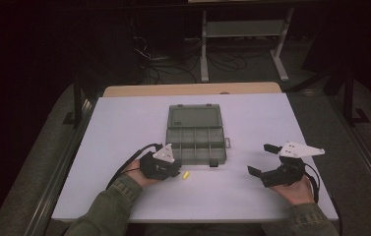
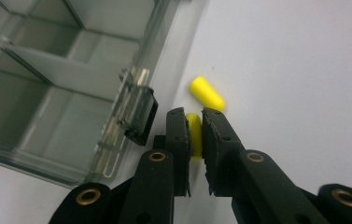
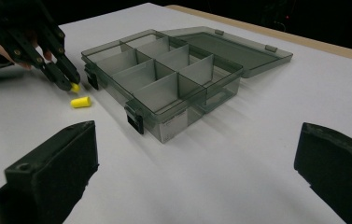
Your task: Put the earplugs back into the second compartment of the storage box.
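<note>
left gripper point(image 2: 194, 135) pinching a yellow earplug point(image 2: 193, 133) just beside the organizer box point(image 3: 164, 79), likely to drop in | second earplug point(image 2: 207, 93) waits nearby | right gripper point(image 3: 197, 177) spread wide, idle

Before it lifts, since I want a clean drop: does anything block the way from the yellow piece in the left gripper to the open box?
Nothing visible lies between. The left gripper is shut on a yellow piece just outside the open box; its near wall and black latch must be cleared. The second yellow piece lies to the side.

Smoky translucent glossy plastic box point(image 3: 173, 88); matt yellow foam plugs point(image 2: 207, 93).
</note>
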{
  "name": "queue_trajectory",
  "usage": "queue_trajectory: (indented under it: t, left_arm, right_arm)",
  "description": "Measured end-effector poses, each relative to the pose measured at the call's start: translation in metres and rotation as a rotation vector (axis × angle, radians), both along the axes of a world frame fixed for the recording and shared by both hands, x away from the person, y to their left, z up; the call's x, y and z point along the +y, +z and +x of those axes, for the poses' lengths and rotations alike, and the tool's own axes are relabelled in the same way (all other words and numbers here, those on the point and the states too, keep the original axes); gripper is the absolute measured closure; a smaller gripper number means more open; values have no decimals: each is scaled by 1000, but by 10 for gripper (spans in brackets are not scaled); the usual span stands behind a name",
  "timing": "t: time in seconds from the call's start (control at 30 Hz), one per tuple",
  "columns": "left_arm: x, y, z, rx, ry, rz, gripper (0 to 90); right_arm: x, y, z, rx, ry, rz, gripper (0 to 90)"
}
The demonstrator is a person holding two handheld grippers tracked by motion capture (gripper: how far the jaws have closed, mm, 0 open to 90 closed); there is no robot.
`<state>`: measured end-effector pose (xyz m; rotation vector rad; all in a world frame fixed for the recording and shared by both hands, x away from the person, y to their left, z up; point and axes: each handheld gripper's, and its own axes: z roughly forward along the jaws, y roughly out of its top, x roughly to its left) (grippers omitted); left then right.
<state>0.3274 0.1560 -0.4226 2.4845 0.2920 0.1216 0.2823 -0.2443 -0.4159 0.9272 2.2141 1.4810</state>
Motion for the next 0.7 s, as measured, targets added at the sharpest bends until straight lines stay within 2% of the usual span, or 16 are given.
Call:
queue_trajectory:
  t: [0.17,0.3,0.4,0.47,0.53,0.57,0.6,0.7]
  left_arm:
    - [3,17,-1,-20,-5,-35,820]
    - [6,28,2,-15,-3,-59,822]
    - [7,37,4,-30,-10,-52,822]
    - [7,49,7,-44,-12,-60,823]
    - [7,53,8,-46,-10,-66,825]
    - [7,62,11,-59,-13,-70,827]
    - [7,62,11,-59,-13,-70,829]
    - [7,74,17,-66,-11,-75,830]
  right_arm:
    - [0,0,0,-2,-1,1,0]
    - [0,0,0,-3,-2,2,0]
    - [-1,1,0,-4,-5,2,0]
    - [-1,1,0,-4,-5,3,0]
    - [-1,1,0,-4,-4,3,0]
    - [-1,1,0,-4,-4,4,0]
    - [-1,1,0,-4,-4,4,0]
    - [-1,1,0,-3,-3,2,0]
